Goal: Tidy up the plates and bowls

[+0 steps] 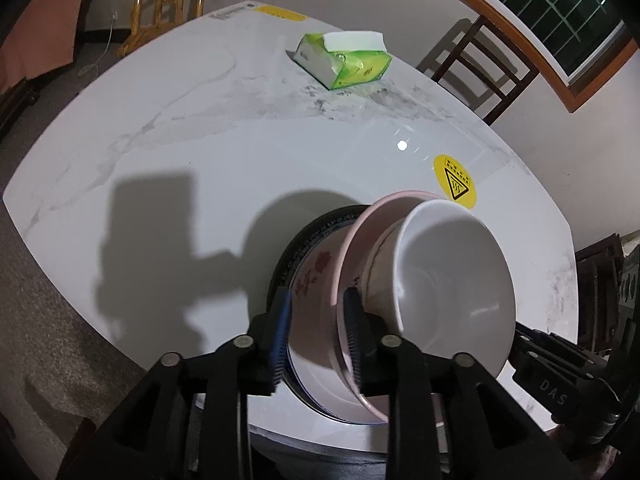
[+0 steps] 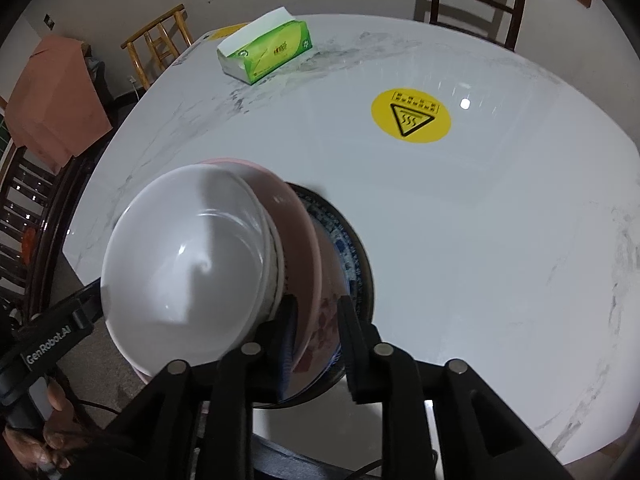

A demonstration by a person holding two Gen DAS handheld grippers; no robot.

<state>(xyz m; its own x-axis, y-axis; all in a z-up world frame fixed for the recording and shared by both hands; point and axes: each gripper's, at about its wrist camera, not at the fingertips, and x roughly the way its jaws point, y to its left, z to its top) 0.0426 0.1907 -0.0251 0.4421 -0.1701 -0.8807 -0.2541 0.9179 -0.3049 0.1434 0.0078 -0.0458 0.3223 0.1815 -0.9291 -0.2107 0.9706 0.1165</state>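
A stack of dishes stands near the front edge of the marble table (image 1: 200, 140). A black plate (image 1: 316, 224) lies at the bottom, then a plate with red flowers (image 1: 316, 272), a pink plate (image 1: 368, 240) and a white bowl (image 1: 452, 280) on top. My left gripper (image 1: 318, 332) straddles the plate rims on one side, its jaws slightly apart and the pads not clamped. On the opposite side my right gripper (image 2: 318, 340) straddles the pink plate (image 2: 296, 232) and flowered plate (image 2: 328, 320) rims in the same way, beside the white bowl (image 2: 184, 264).
A green tissue box (image 1: 344, 60) lies at the far side of the table, and a yellow warning sticker (image 2: 412, 114) is stuck on the tabletop beyond the stack. A dark chair (image 1: 484, 68) and a bamboo chair (image 1: 168, 4) stand behind. A hand (image 2: 40, 432) holds the left gripper's handle.
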